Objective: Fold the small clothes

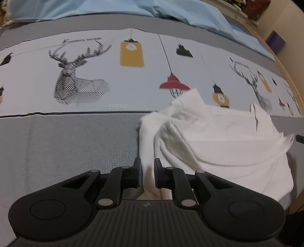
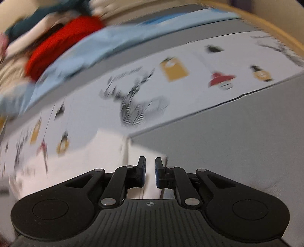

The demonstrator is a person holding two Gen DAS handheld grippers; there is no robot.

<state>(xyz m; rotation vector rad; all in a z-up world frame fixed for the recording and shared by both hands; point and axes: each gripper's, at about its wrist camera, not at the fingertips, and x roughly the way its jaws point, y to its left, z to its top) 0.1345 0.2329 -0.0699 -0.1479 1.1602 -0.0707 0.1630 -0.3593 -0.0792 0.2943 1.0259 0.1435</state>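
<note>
A small white garment is lifted and bunched over the printed bed cover, right of centre in the left wrist view. My left gripper is shut on a fold of its near edge, which runs between the pads. In the blurred right wrist view the white garment spreads left and ahead. My right gripper is shut on a strip of it between the blue pads.
The bed cover is white with deer and lamp prints and grey bands. A light blue sheet lies at the far side. A pile of clothes with a red item sits at the far left in the right wrist view.
</note>
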